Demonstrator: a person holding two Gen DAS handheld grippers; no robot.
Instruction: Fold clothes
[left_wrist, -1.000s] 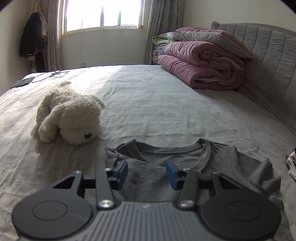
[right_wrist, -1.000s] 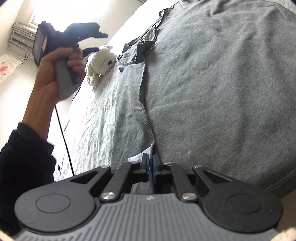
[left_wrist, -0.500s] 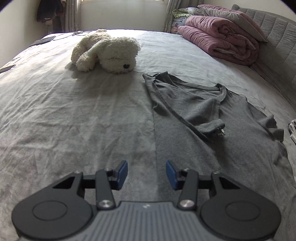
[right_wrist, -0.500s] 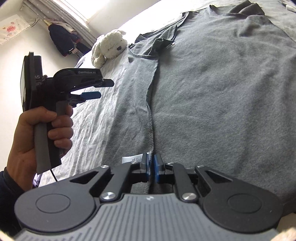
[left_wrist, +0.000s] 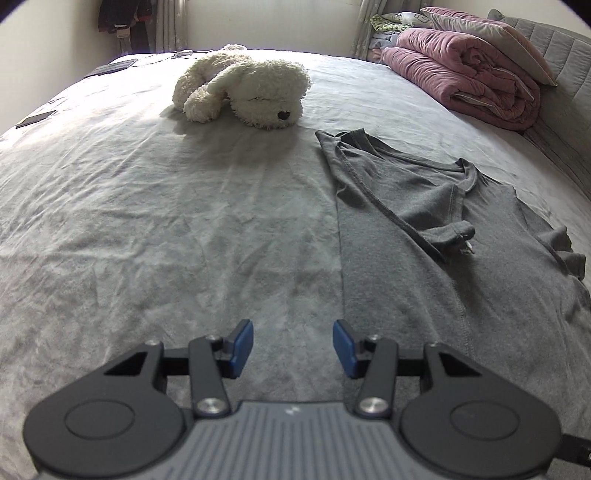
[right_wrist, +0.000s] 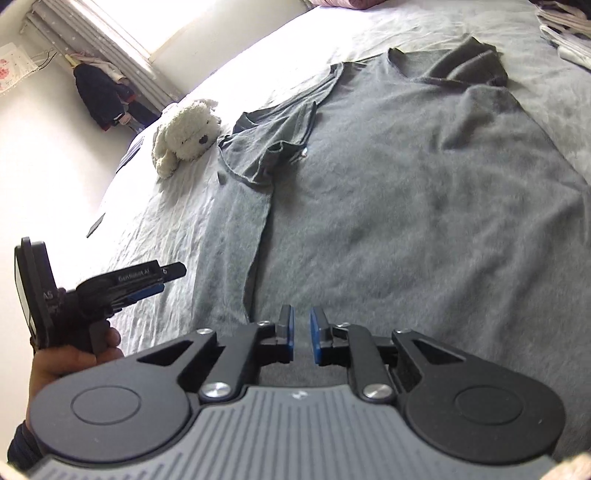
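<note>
Right now the grey T-shirt (right_wrist: 406, 206) lies flat on the bed (left_wrist: 147, 221), filling the centre and right of the right wrist view and the right half of the left wrist view. Its left sleeve (right_wrist: 280, 147) is folded inward over the chest, so the shirt's left side runs as one long straight folded edge from the shoulder down toward the hem; in the left wrist view that edge runs from upper centre down to just right of the fingers. The other sleeve (right_wrist: 476, 62) lies bunched near the upper right of the right wrist view.

The left gripper (left_wrist: 293, 349) hovers with its blue pads spread wide and nothing between them, over bare sheet just left of the shirt's folded edge. In the right wrist view it shows at lower left (right_wrist: 147, 284), held in a hand (right_wrist: 70, 365), apart from the fabric. The right gripper (right_wrist: 302, 339) sits low over the shirt's lower part, its pads parted by a narrow gap with no cloth pinched in it.

A white plush dog (left_wrist: 243, 88) rests near the shirt's collar corner, close but not touching. Wrinkled sheet stretches across the whole left half of the left wrist view. A folded pink quilt (left_wrist: 461, 81) sits at upper right, well apart from the shirt.
</note>
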